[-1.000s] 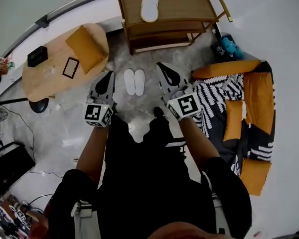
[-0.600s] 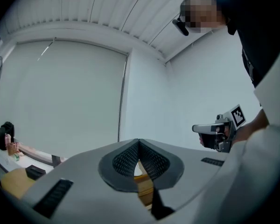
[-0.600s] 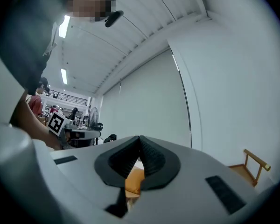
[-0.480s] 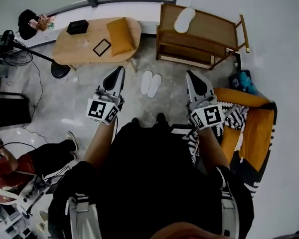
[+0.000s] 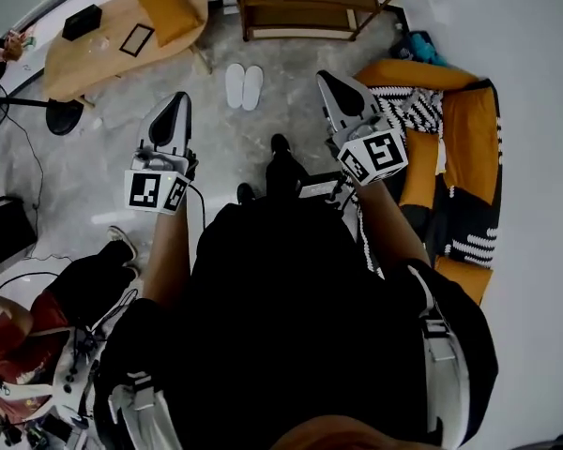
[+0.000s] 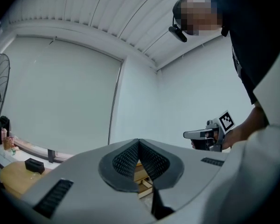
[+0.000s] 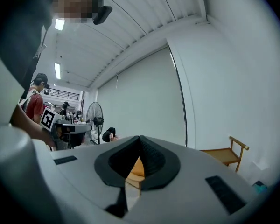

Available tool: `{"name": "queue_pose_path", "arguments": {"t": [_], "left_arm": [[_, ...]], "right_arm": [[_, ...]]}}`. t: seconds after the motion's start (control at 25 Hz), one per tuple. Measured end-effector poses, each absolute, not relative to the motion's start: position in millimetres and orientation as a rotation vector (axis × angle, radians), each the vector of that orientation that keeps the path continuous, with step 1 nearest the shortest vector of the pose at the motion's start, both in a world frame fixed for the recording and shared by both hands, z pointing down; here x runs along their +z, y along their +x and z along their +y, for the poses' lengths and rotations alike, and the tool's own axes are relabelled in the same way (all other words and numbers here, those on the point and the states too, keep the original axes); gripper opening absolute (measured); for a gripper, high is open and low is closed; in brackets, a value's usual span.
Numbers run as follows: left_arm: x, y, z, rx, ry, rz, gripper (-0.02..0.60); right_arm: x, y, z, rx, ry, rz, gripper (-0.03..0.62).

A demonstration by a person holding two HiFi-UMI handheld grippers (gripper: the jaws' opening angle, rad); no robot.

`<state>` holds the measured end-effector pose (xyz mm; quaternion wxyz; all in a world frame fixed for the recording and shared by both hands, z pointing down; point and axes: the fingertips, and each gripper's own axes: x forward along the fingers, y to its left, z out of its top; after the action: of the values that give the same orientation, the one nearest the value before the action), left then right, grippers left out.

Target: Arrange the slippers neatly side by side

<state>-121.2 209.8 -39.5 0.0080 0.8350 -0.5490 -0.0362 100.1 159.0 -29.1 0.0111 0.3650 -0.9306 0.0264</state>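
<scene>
Two white slippers [image 5: 243,86] lie side by side on the grey floor in the head view, toes toward the wooden shelf unit [image 5: 314,6]. My left gripper [image 5: 177,98] is held up at the left, well short of the pair, its jaws shut with nothing between them. My right gripper [image 5: 325,78] is raised at the right, also shut and empty. In the left gripper view the closed jaws [image 6: 139,143] point up at the wall and ceiling. The right gripper view shows the shut jaws [image 7: 139,139] aimed the same way. No slipper appears in either gripper view.
An oval wooden table [image 5: 113,31] with an orange cushion [image 5: 173,6] stands at the back left. An orange sofa [image 5: 469,148] with a striped throw [image 5: 408,111] fills the right. A seated person [image 5: 38,326] and cables are at the lower left.
The head view has swung and pulled back; the slippers now sit farther up the picture. Both grippers stay shut and have drifted apart, away from the pair.
</scene>
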Motion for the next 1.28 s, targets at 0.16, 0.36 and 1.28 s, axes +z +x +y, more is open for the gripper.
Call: {"name": "queue_pose_path", "arguments": {"t": [0.16, 0.36, 1.28], "left_arm": [[-20.6, -132.2, 266.4, -0.113, 2.557, -1.711, 0.015], [7.6, -130.4, 308.7, -0.109, 2.511, -1.67, 0.015], [4.5, 62.0, 382.1, 0.05, 2.582, -1.643, 0.015]], "right_arm": [[-15.0, 97.3, 215.5, 0.152, 1.161, -2.88, 0.031], [-5.6, 88.4, 260.8, 0.18, 1.155, -2.895, 0.031], [2.5, 245.4, 349.0, 0.286, 1.106, -2.967, 0.031]]}}
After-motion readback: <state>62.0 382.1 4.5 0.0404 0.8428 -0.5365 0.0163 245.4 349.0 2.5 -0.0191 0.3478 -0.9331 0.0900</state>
